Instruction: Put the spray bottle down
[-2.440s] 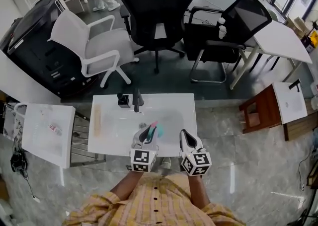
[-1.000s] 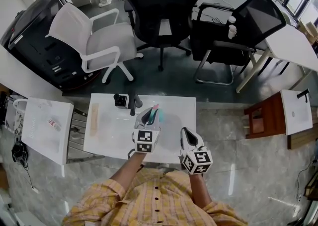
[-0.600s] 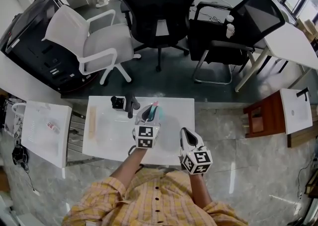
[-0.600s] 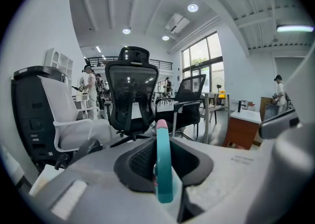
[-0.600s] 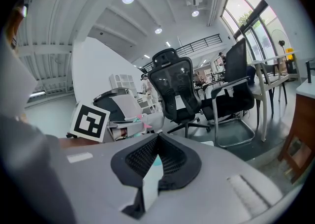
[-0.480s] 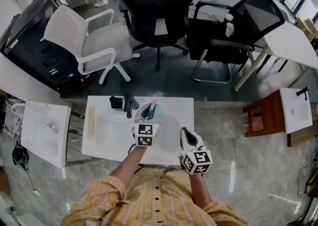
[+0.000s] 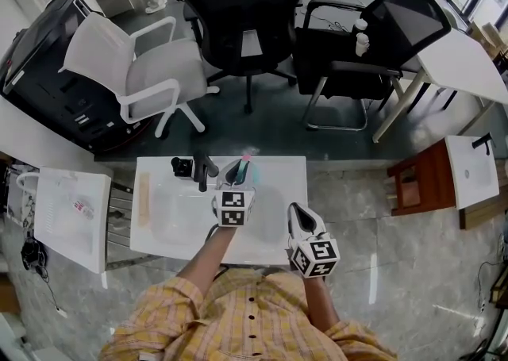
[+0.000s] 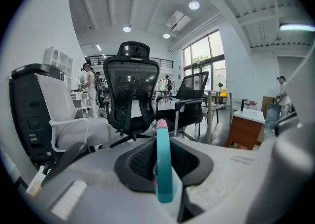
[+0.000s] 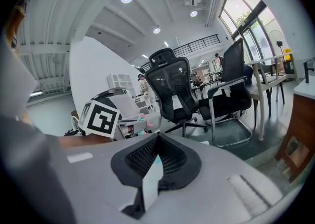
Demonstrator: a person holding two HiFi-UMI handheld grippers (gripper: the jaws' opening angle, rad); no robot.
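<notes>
Black gadget (image 7: pixel 199 170) on table (image 7: pixel 279 186) just L of bottle (image 8: pixel 163 169); chairs (image 7: pixel 242 10) beyond.

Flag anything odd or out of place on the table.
Nothing stands out. No spill or damage shows on the table; the spray bottle sits upright, clamped in the left gripper, not yet set down.

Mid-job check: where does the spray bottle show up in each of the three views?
Head view: spray bottle just above centre, held in the left claw over the white table.
Left gripper view: low centre, gripped between the jaws.
Right gripper view: only pink and teal bits, left of centre beside the marker cube.
Shared landmark: the black mesh chair.
</notes>
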